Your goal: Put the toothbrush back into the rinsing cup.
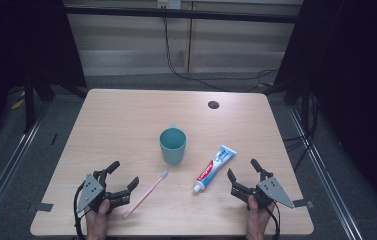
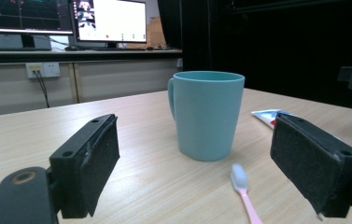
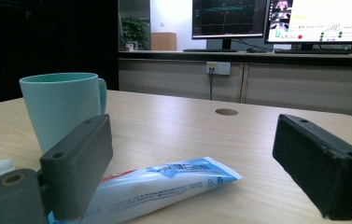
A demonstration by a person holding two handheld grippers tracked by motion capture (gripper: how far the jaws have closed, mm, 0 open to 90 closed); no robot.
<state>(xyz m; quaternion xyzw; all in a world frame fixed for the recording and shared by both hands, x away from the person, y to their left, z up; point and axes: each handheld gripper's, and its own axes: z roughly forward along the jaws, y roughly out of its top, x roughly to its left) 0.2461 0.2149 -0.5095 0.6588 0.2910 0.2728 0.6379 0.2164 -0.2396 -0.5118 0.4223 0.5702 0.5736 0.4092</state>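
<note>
Near the table's front edge, the left gripper [image 1: 124, 176] rests with its jaws spread wide and empty, just left of a pink toothbrush [image 1: 145, 194]. The toothbrush lies flat, its long axis running diagonally from the handle near that gripper up to the bristle head toward the cup. The right gripper [image 1: 242, 170], jaws likewise spread and empty, sits just right of the toothpaste tube [image 1: 214, 169], which slants with its cap nearest. Farther back, between them, stands the teal cup [image 1: 172, 145], upright.
</note>
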